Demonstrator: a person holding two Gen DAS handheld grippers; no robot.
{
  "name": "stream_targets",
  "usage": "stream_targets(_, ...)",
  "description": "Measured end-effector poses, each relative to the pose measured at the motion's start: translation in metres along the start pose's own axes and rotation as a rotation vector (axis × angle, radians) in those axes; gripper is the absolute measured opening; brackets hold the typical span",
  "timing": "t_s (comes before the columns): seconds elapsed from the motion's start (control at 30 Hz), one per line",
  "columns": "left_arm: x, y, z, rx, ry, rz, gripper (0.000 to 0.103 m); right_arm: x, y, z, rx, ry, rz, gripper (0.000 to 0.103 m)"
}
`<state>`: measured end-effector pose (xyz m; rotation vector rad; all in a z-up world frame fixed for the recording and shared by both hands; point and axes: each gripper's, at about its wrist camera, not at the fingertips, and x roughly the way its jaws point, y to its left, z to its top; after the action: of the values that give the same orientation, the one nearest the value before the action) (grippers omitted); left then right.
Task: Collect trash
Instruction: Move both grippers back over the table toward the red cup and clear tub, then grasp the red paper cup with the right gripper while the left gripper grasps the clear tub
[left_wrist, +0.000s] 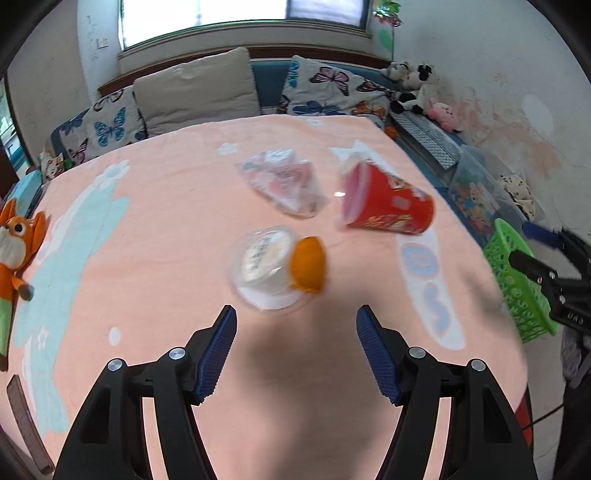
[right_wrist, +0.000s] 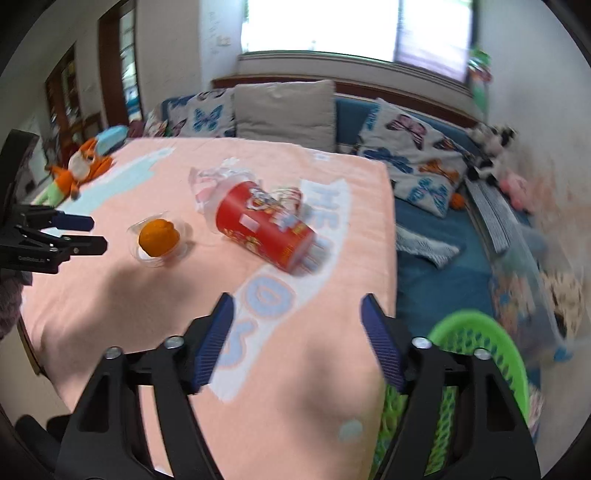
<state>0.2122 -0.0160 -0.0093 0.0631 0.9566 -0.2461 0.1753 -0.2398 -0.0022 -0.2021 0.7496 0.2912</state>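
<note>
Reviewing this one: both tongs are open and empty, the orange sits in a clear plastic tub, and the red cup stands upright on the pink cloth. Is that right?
Not quite: the red cup lies on its side on the pink cloth, as the right wrist view shows. The rest holds: the left tongs and right tongs are open and empty, and the orange sits in the clear plastic tub.

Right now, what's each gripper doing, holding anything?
Left gripper: open, holding nothing.
Right gripper: open, holding nothing.
</note>
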Motion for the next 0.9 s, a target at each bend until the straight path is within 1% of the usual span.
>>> stream_targets(0.17, 0.008, 0.024, -0.005, -0.018, 0.014, 0.009, 0.065, 0.029, 0.014, 0.022, -0.103, 0.036, 0.018, 0.077)
stream_targets(0.23, 0.010, 0.027, -0.006, -0.012, 0.017, 0.012, 0.065, 0.042, 0.019, 0.030, -0.140, 0.055, 0.027, 0.078)
stream_targets(0.4, 0.021, 0.029, -0.005, 0.045, 0.026, 0.010, 0.061, 0.072, 0.029, 0.044, -0.246, 0.098, 0.023, 0.080)
stream_targets(0.47, 0.026, 0.030, -0.003, 0.063, 0.033, 0.010, 0.059, 0.083, 0.029, 0.049, -0.258, 0.124, 0.037, 0.080)
stream_targets(0.57, 0.032, 0.029, 0.000, 0.092, 0.037, 0.000, 0.058, 0.099, 0.031, 0.055, -0.296, 0.153, 0.042, 0.080)
stream_targets(0.77, 0.042, 0.026, 0.005, 0.171, 0.045, -0.018, 0.058, 0.124, 0.039, 0.061, -0.392, 0.208, 0.025, 0.081)
stream_targets(0.83, 0.046, 0.026, 0.006, 0.198, 0.052, -0.021, 0.058, 0.134, 0.042, 0.062, -0.442, 0.229, 0.017, 0.083)
stream_targets(0.9, 0.050, 0.026, 0.007, 0.221, 0.058, -0.024, 0.057, 0.142, 0.044, 0.061, -0.471, 0.241, 0.007, 0.084)
